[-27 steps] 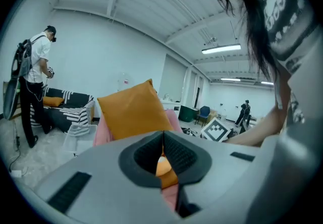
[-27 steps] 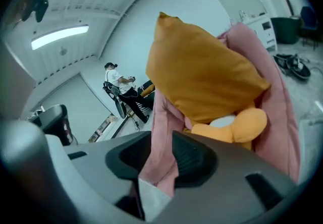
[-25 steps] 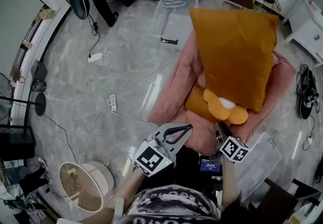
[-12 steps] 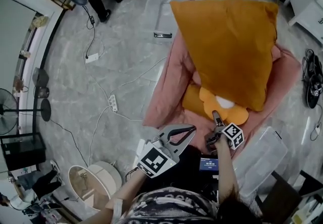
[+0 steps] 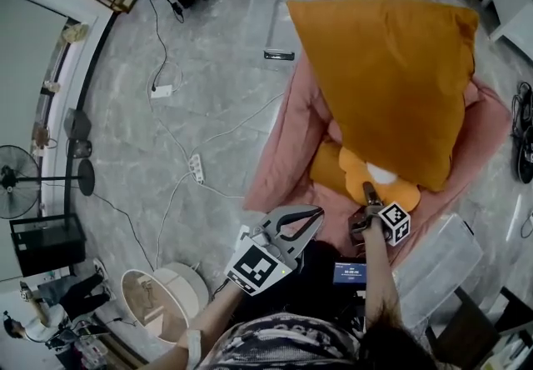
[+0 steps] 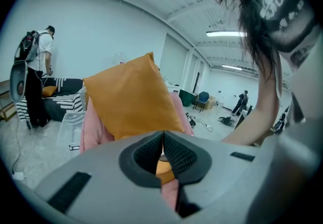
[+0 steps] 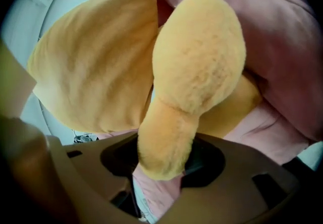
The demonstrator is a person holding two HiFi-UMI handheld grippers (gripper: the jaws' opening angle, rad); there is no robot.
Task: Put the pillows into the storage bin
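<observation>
The step in hand looks like the pick-up of the next pillow. The right gripper [image 5: 367, 191] reaches down to the near edge of the pile, and its jaws, which have just been closing, sit on one plush lobe of the flower pillow [image 5: 366, 179]. The left gripper [image 5: 313, 211] hangs beside it with its jaws together and nothing between them, apart from the pile. The flower pillow lies on the pink pillow [image 5: 283, 152] on the floor [image 5: 166, 135], and the large orange pillow [image 5: 391, 77] leans over it from behind. A clear plastic container [image 5: 283, 6] lies on the floor beyond the pile, and another clear plastic piece [image 5: 441, 264] lies to the near right. Which is the bin and which is a lid I cannot tell. The next move likely calls for lifting the flower pillow out from under the orange one without tipping it, then carrying it to the bin. The free gripper may need to steady the tall pillow. Only the right gripper view shows the lobe pinched narrow between the pads. Only the head view shows the clear containers and how far they lie from the pile. The left gripper view adds a standing person [image 6: 38, 66] far across the room.
</observation>
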